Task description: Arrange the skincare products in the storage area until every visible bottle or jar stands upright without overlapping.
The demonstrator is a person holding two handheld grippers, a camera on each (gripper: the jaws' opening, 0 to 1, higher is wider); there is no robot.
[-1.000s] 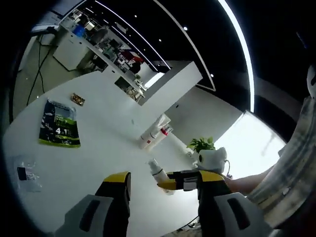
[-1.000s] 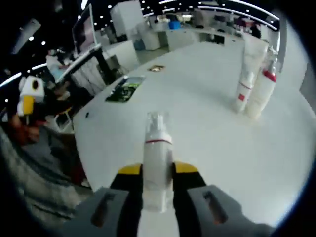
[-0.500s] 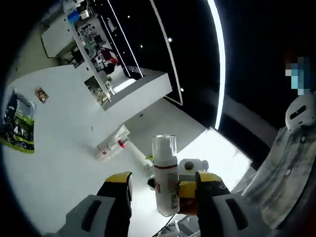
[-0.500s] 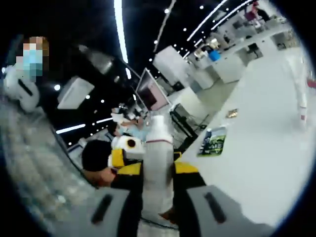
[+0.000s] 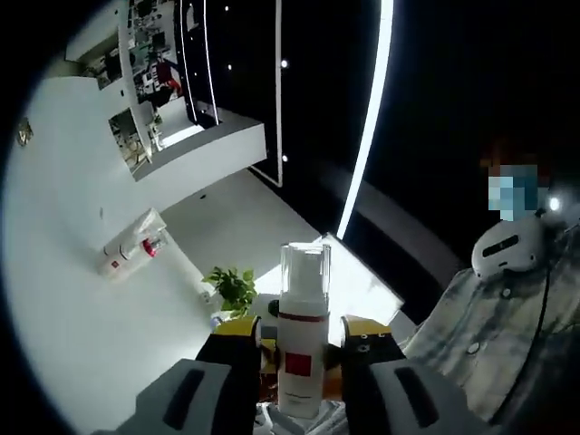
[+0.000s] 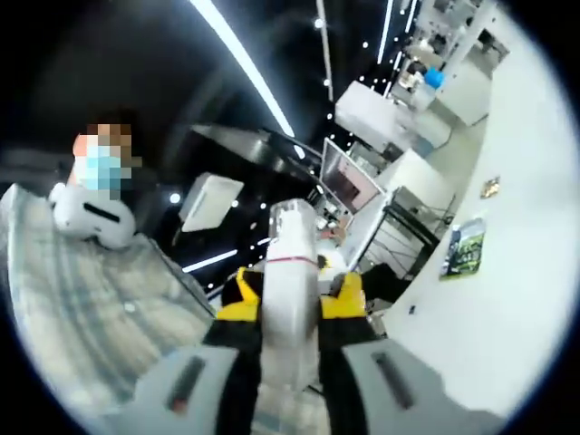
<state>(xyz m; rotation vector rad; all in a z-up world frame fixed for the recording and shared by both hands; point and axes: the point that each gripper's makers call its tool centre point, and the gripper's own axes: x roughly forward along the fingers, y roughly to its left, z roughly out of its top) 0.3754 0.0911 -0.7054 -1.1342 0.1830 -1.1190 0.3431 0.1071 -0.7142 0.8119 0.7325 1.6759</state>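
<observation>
A white pump bottle [image 5: 304, 313] with a clear cap and a red label is held up in the air, away from the white table [image 5: 63, 308]. My right gripper [image 6: 290, 304] is shut on the bottle [image 6: 292, 245]. My left gripper [image 5: 303, 328] faces it from the other side. Its jaws flank the bottle with a small gap on each side, so it is open. Two more white bottles with red marks [image 5: 131, 254] stand together far off on the table.
A potted plant [image 5: 234, 288] sits near the table's edge. A green packet [image 6: 462, 249] and a small brown item [image 6: 490, 188] lie on the table [image 6: 507, 308]. A person in a plaid shirt [image 5: 489, 335] stands close behind the grippers.
The right gripper has lifted the bottle off the table and brought it between the left gripper's jaws. The left jaws have narrowed around it. Both views have swung up towards the ceiling.
</observation>
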